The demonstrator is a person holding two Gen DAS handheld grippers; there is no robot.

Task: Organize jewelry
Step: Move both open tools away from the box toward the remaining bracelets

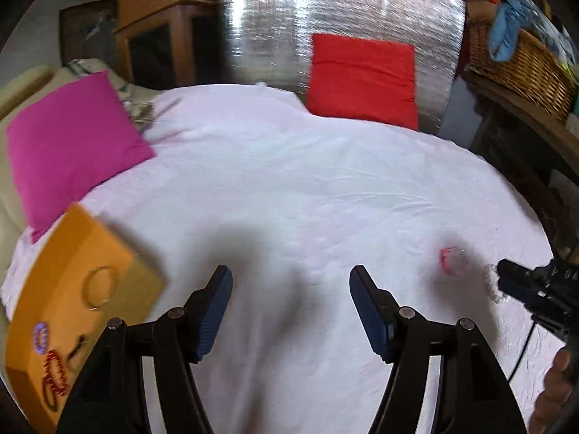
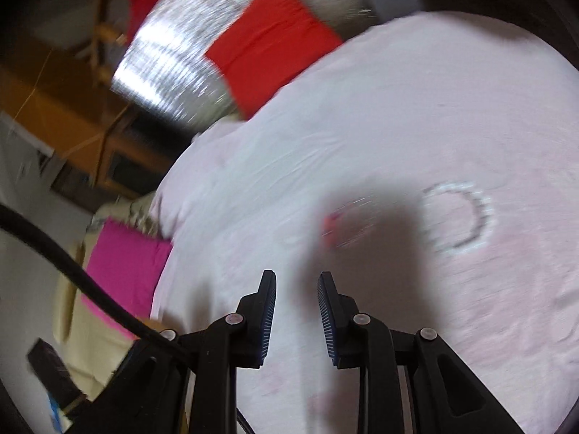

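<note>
Bracelets, pink bracelet (image 2: pixel 338 226) and white beaded bracelet (image 2: pixel 459 215), are seen ahead-right of the narrowly parted, empty right gripper (image 2: pixel 296 311), nearer than the wide, empty left gripper (image 1: pixel 291 311).

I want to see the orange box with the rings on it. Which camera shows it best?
The left wrist view: the orange box lies at the left with bangles on top. The right wrist view shows only a tiny orange sliver beside the cable, if that is the box.

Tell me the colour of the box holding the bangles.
Orange box, clearest in the left wrist view.
</note>
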